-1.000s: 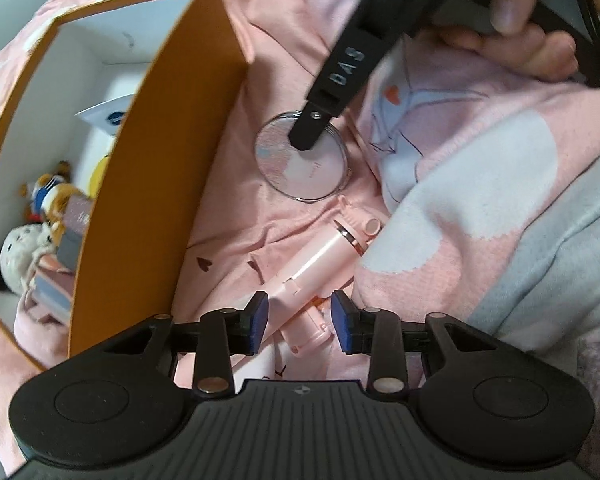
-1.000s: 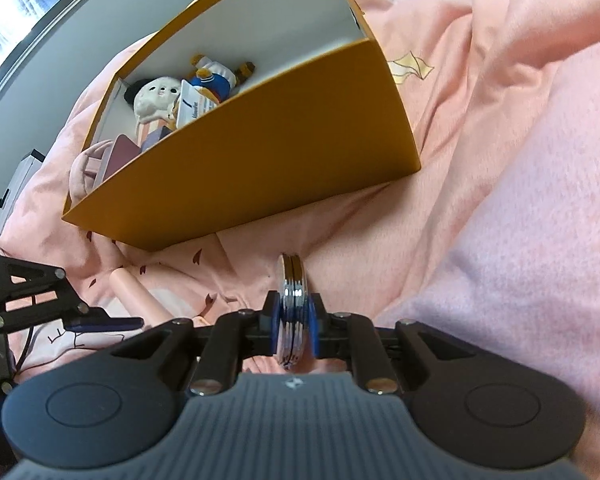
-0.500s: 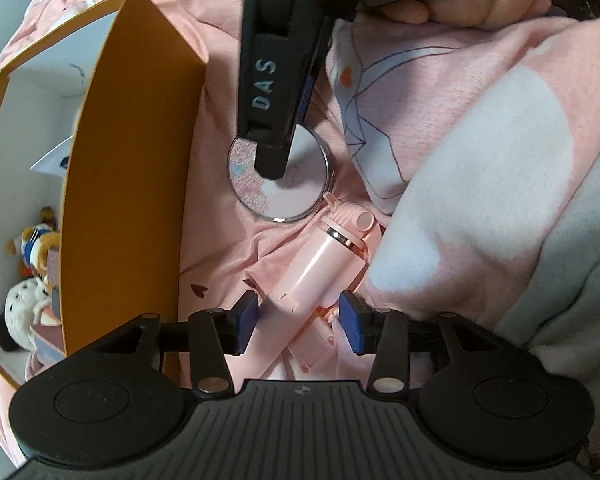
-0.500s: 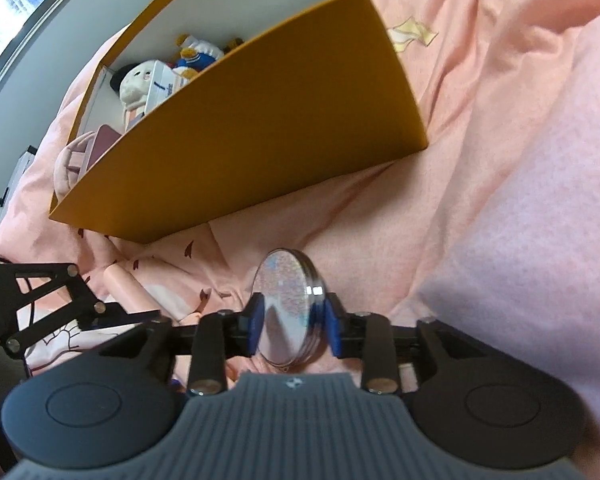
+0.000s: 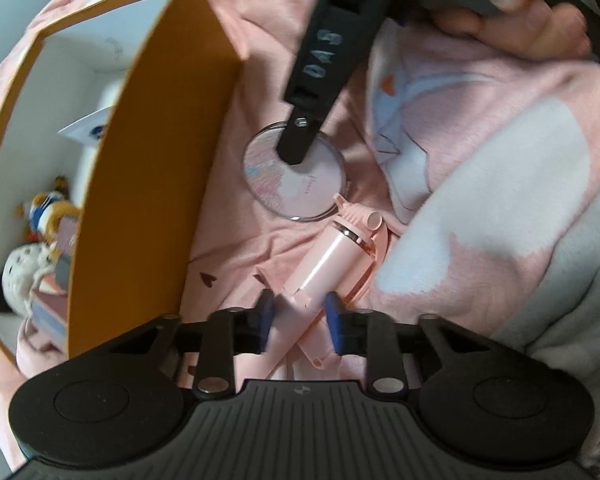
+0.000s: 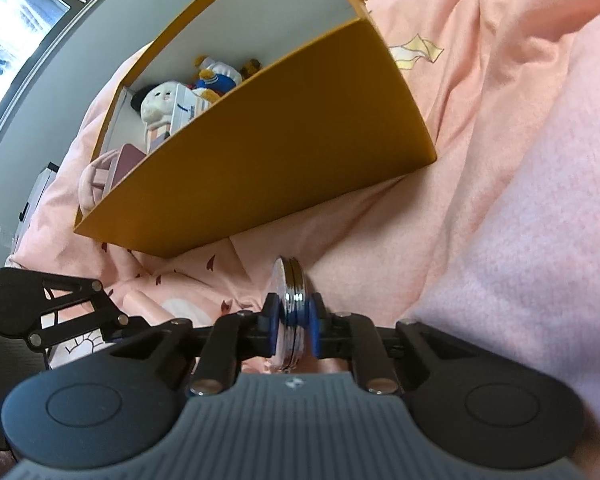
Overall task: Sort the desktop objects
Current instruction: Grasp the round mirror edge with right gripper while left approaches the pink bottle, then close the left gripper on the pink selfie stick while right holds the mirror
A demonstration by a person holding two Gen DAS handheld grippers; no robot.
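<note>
Right tool [image 6: 291, 330] clamps round mirror [image 6: 290, 300] edgewise between pads.

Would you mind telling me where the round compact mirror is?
The round compact mirror is clamped edge-on in the right gripper, before the orange box.

Orange boxes: one [image 6: 284, 152]
Round compact mirrors: one [image 5: 296, 184]
Pink folding hair dryers: one [image 5: 328, 264]
Plush toys inside the box: two, a white-faced doll [image 6: 158, 104] and a blue-and-white duck [image 6: 216, 76]
Claws: two, left claw [image 5: 300, 316] and right claw [image 6: 292, 328]
Pink bedsheets: one [image 6: 480, 60]
</note>
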